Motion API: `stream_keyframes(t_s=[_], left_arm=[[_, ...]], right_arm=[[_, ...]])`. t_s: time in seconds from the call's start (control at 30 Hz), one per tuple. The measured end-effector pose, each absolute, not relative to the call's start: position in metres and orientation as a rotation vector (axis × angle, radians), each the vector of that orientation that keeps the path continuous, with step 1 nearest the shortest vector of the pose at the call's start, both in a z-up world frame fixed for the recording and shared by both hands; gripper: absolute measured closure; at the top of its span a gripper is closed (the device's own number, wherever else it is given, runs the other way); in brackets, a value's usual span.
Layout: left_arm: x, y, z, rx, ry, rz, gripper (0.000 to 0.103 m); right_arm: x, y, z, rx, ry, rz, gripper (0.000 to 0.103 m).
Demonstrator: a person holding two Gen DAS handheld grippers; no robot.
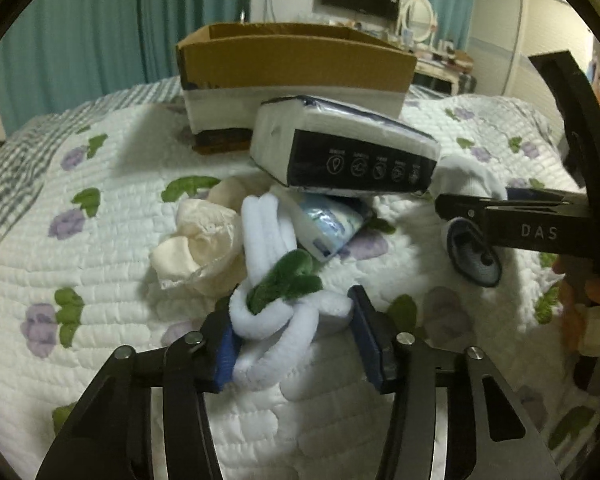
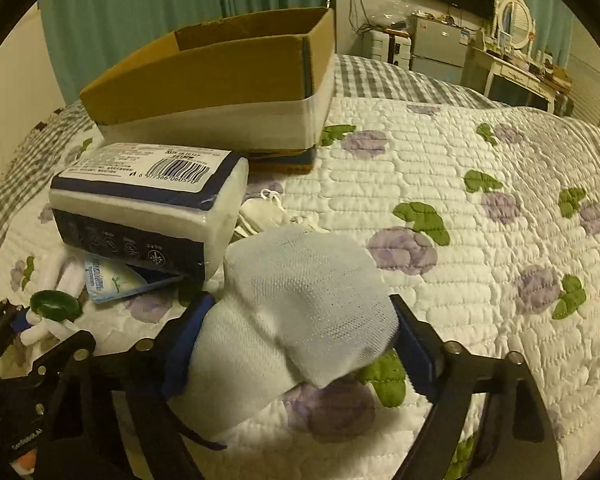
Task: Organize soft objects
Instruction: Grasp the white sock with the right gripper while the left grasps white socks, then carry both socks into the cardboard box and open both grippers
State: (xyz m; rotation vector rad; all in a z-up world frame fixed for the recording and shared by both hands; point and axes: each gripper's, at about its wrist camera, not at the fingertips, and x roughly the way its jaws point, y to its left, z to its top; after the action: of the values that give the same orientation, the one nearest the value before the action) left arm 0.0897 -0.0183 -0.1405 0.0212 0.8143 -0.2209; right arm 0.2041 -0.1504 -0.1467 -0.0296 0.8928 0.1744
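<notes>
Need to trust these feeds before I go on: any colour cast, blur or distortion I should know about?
Left wrist view: cool, whitish light, the bed bulging from fisheye, the white plush toy between the left gripper fingers fairly sharp. Right wrist view: warmer yellow cast, the white sock in the right gripper slightly soft, the cardboard box bowed by the lens.

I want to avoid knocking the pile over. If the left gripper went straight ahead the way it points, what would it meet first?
The white plush toy already sits between the left gripper fingers. Beyond it, probably the small blue tissue packet, then the large tissue pack; depth is unclear.
</notes>
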Motion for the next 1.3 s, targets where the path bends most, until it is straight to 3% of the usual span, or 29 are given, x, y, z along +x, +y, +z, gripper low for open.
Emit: stream_keyframes(t_s=[0.13,0.33,0.7,0.97,1.13,1.23,1.3], left_arm=[[0.080,-0.013,-0.134,0.015,0.798,-0.239,0.057],[0.063,-0.010,-0.112,0.013,0.751,-0.265,0.057],[0.072,-0.011,-0.012,0.060,0.552,-0.294,0.057],[0.169,-0.012,0.027,0.076,0.501,-0.287,0.057],[0.246,-0.018,0.007,0.133,0.550,-0.308,0.057],[0.280,-0.015,-0.008,0.136,0.571,-0.301,0.052],[0.289,-0.015,-0.015,0.165,0.570,-0.285,0.041]], right_arm=[[0.190,-0.153,-0.138,-0.012,0.856,0.164,0.029],[0.156,-0.153,-0.110,0.026,0.767,0.175,0.031],[0.143,-0.136,-0.014,-0.005,0.570,0.283,0.031],[0.223,-0.116,0.046,-0.044,0.472,0.339,0.031],[0.298,-0.102,0.035,0.003,0.507,0.371,0.031],[0.336,-0.097,0.016,0.021,0.545,0.380,0.030],[0.355,-0.097,0.002,0.041,0.567,0.384,0.028]])
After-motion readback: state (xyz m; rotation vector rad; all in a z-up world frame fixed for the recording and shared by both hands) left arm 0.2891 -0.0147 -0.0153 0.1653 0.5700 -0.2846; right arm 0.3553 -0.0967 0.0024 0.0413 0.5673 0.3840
